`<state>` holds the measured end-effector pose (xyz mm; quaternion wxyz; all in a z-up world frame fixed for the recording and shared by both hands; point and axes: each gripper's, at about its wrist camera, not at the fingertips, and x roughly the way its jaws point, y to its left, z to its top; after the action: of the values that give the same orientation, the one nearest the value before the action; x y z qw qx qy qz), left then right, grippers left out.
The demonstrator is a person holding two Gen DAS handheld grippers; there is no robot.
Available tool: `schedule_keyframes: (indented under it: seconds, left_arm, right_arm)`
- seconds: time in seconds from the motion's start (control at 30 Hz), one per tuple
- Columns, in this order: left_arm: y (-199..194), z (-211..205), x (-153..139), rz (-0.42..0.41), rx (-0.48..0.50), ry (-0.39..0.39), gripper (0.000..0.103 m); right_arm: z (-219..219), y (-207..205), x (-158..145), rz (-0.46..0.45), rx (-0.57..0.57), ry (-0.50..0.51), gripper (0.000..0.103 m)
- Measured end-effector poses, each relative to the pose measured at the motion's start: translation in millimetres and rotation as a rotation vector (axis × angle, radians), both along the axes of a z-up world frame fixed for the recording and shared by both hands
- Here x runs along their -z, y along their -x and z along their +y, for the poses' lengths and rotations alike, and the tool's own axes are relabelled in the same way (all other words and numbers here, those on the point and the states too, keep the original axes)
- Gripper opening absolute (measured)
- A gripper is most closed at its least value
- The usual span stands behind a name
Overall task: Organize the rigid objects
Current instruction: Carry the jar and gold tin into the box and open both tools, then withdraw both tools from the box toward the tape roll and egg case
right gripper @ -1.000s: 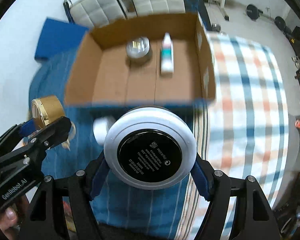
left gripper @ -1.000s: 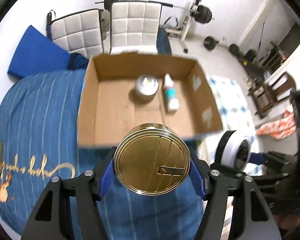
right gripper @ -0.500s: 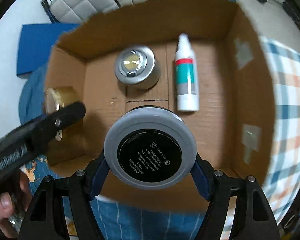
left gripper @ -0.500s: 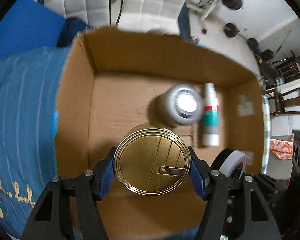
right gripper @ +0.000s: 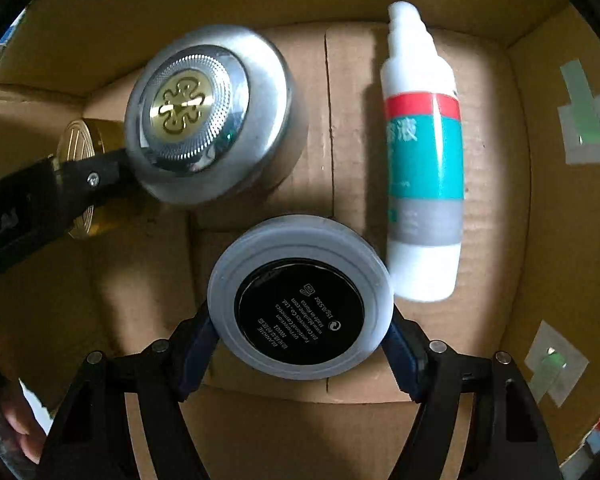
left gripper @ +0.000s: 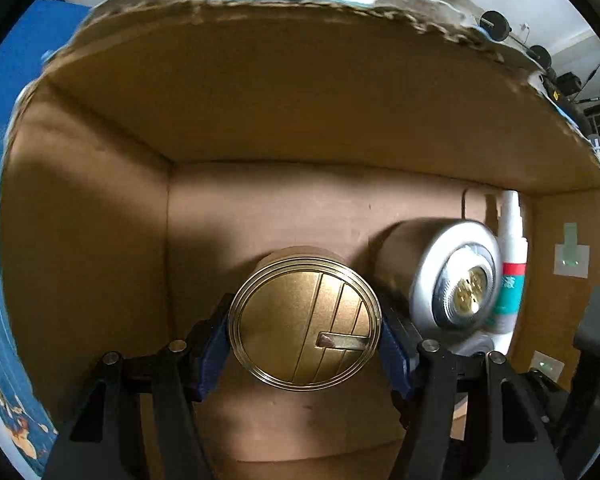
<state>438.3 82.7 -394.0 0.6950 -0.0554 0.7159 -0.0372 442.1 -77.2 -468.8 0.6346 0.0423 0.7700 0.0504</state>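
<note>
Gold tin (left gripper: 305, 318), round and ribbed-lidded, sits clamped between the blue pads of the left gripper (left gripper: 305, 332), low inside the cardboard box (left gripper: 292, 120), toward its left wall. Whether its base touches the box floor cannot be told.

White compact (right gripper: 300, 304), black label facing the camera, is gripped edge to edge by the right gripper (right gripper: 300, 320), over the box floor near the front, just beside the foot of the white bottle (right gripper: 422, 152).

Already in the box: silver jar (right gripper: 204, 116) standing upright near the back; white bottle lying flat to its right, cap toward the back wall.

Silver jar is close on the right of the gold tin, the left finger nearly against it.

Risks, as judged: letting go before the tin is seated could leave it to roll on its rim. Spreading the left jaws may nudge the silver jar. The compact, released at a tilt, may knock the bottle and set it rolling. Both tools crowd one box; pulling out together could clip each other.
</note>
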Motion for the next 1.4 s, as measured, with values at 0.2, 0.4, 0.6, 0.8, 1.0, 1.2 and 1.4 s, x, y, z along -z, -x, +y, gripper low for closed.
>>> schedule_keyframes:
  seconds: [0.2,0.4,0.6,0.8,1.0,1.2,1.4]
  left_arm:
    - [-11.4,-0.1,9.0,0.023,0.012,-0.014,0.063]
    - [-19.9,-2.3,10.3,0.070,0.000,-0.008,0.065]
    - [-5.3,-4.7,0.6,0.113,-0.014,0.022,0.074]
    - [16.6,-10.4,-32.1,0.063,-0.025,0.036,0.093]
    - [50.0,-21.4,-80.1,-0.052,0.008,0.002,0.100]
    - [90.7,-25.6,-127.9,-0.206,0.040,-0.048,0.100]
    - [118.5,-12.9,-162.9,-0.324,0.008,-0.054,0.100]
  right_arm:
    - [1.2,-6.9,2.9,0.015,-0.001,0.029,0.077]
    - [8.0,-14.0,5.0,0.039,-0.014,0.051,0.078]
    - [6.3,-15.1,-9.2,0.041,0.002,0.039,0.102]
    - [-3.6,-10.9,-36.1,0.002,-0.018,0.041,0.103]
    - [-13.9,9.3,-72.4,-0.080,-0.013,0.041,0.103]
    - [-17.9,40.9,-116.7,-0.191,-0.037,0.054,0.103]
    - [-23.0,66.0,-160.8,-0.304,-0.044,0.066,0.103]
